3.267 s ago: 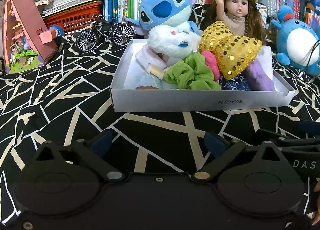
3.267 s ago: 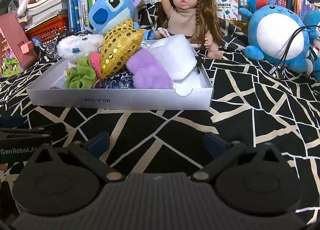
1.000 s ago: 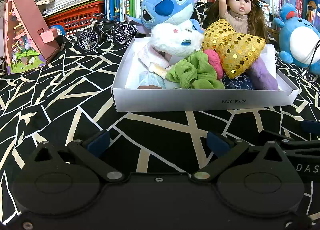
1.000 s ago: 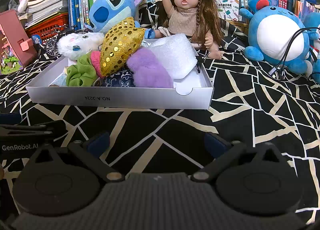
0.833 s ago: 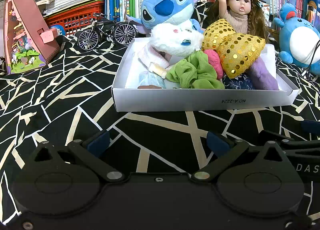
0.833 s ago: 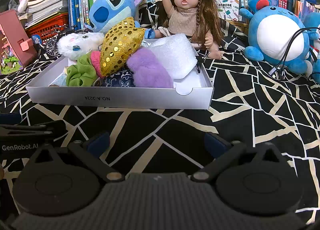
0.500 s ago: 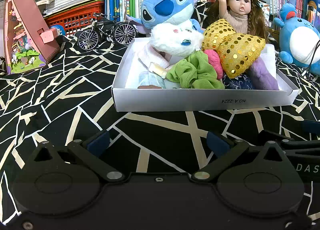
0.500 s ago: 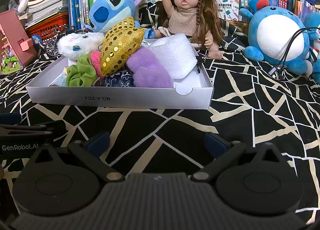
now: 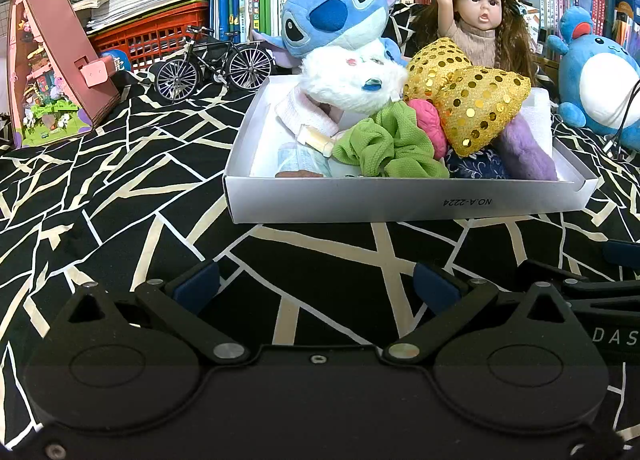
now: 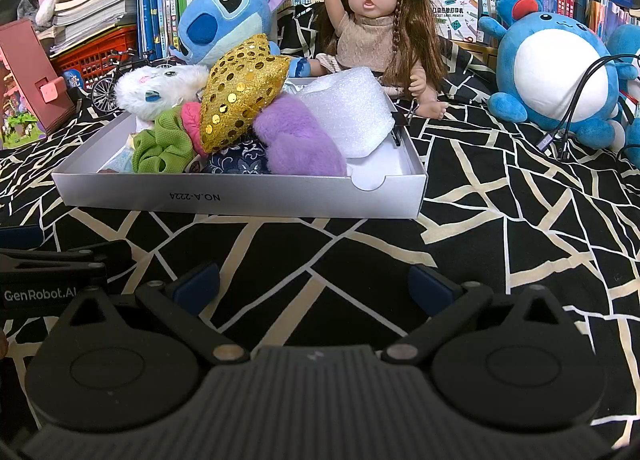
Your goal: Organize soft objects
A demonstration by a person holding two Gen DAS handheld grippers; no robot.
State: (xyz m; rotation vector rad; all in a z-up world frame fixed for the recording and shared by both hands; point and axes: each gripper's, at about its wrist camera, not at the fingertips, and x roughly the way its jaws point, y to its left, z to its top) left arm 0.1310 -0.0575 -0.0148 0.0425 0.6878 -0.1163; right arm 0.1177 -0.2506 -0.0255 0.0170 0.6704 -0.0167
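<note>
- Two tongs are hovering low over the black-and-cream patterned table (image 9: 120,196): my left tongs (image 9: 316,288) and right tongs (image 10: 314,284) are both gaping wide, pinching nothing.
- Both are pointing at the white box (image 10: 240,196), well short of its near wall.
- Soft things are sitting piled in the box: white furry plush (image 9: 352,80), green scrunchie (image 9: 388,148), gold sequin cushion (image 10: 240,92), purple plush (image 10: 298,140), white foam sheet (image 10: 348,112).
- Gold cushion is leaning on the purple plush and the green scrunchie.
- Blue plush (image 9: 332,16) and doll (image 10: 380,24) are sitting just behind the box; round blue plush (image 10: 556,72) is standing apart at the right.
- Model bicycle (image 9: 216,64) is standing left of the box.
</note>
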